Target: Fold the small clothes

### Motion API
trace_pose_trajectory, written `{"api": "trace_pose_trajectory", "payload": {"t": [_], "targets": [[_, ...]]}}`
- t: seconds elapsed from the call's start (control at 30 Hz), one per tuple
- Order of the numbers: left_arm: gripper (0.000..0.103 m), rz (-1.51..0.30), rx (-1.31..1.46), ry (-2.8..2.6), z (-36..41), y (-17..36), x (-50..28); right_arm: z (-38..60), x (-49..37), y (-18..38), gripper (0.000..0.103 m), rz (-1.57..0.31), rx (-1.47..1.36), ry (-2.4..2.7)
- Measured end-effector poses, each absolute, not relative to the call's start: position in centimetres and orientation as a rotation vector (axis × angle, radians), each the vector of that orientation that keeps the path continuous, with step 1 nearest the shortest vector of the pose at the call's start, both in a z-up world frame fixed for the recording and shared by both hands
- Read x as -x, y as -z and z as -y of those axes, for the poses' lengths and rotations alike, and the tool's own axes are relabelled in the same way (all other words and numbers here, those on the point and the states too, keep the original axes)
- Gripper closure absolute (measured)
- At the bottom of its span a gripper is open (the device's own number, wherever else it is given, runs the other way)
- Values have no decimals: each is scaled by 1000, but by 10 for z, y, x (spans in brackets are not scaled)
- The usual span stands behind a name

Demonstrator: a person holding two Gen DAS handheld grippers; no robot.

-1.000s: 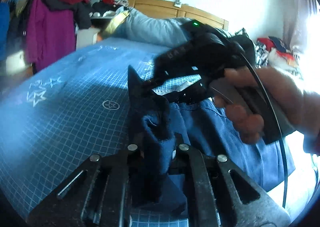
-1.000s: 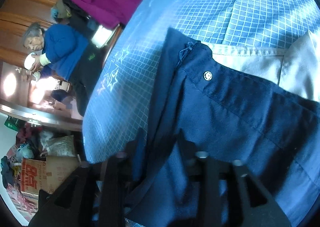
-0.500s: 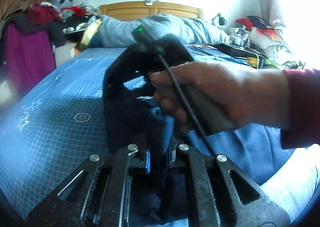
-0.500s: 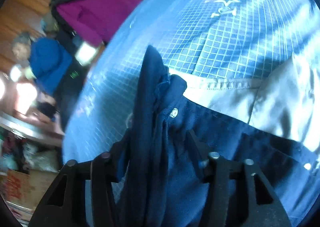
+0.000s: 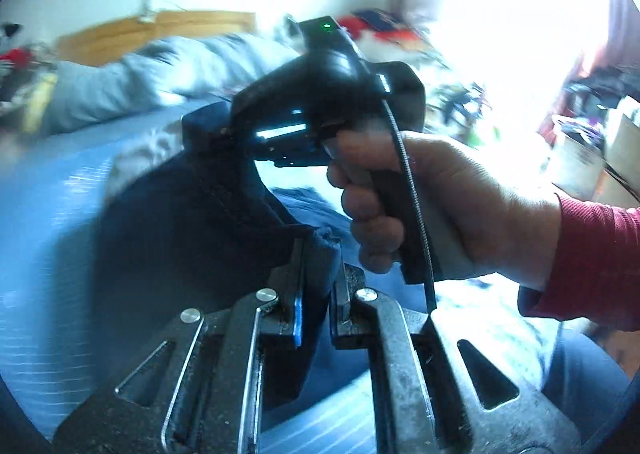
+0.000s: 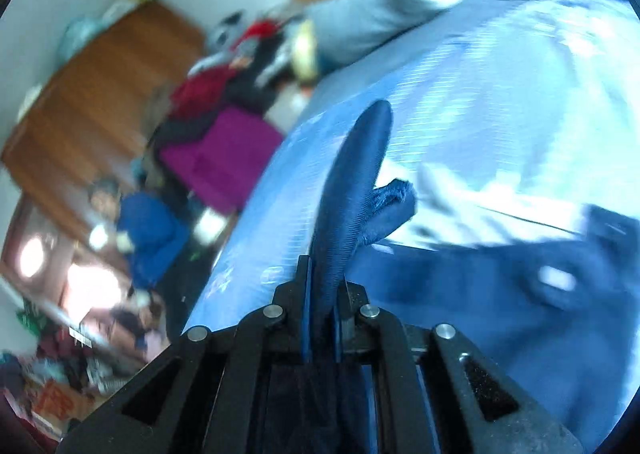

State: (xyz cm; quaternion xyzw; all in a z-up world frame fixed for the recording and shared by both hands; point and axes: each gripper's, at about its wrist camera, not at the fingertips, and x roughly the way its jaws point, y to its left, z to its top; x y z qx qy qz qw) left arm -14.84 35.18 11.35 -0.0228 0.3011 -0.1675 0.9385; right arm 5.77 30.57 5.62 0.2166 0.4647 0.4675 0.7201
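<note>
While the dark navy fabric garment (image 5: 192,222) hangs lifted above the blue grid-patterned bedsheet (image 5: 52,262), I hold it at two edge points. My left gripper (image 5: 318,294) is pressed together on a bunched fold of its hem or waistband. My right gripper (image 6: 322,318) pinches a ribbed, rounded edge of the same cloth, which stands up past the fingertips.

Handling judgement: the cloth is soft and limp, light enough to lift on two pinches. It sags between the holds and offers no stiffness. A thick seam or band is the best place to grip, since thin single layers may slip out of the pads. Keeping the two holds apart should keep the edge taut for a clean fold.

View differences: the left wrist camera shows my right hand (image 5: 424,206) around the black gripper handle, the red sleeve, and the cloth spanning between both tools. The right wrist camera shows none of that. Instead it shows the rest of the garment lying on the sheet to the right, a magenta fabric pile (image 6: 224,158) and the brown wooden wardrobe (image 6: 104,94). Both views are motion-blurred.
</note>
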Motion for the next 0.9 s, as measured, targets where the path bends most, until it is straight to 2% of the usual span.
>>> {"api": "trace_pose_trajectory", "payload": {"t": [0.2, 0.47, 0.6, 0.67, 0.73, 0.77, 0.9], "targets": [[93, -699, 29, 445, -298, -87, 113, -202, -91, 2, 92, -1109, -626, -896], [83, -795, 7, 469, -269, -60, 99, -169, -116, 50, 91, -1192, -695, -881], [76, -828, -2, 464, -265, -69, 106, -173, -129, 70, 84, -1272, -702, -879], [70, -802, -32, 476, -267, -86, 126, -168, -125, 63, 75, -1274, -711, -885], [57, -758, -47, 475, -278, -103, 156, -151, -114, 48, 67, -1246, -695, -895], [54, -739, -48, 461, -287, -111, 173, -142, -103, 35, 62, -1220, -685, -902], [53, -718, -38, 351, -326, -127, 228, -114, -42, -6, 53, -1140, -623, -927]]}}
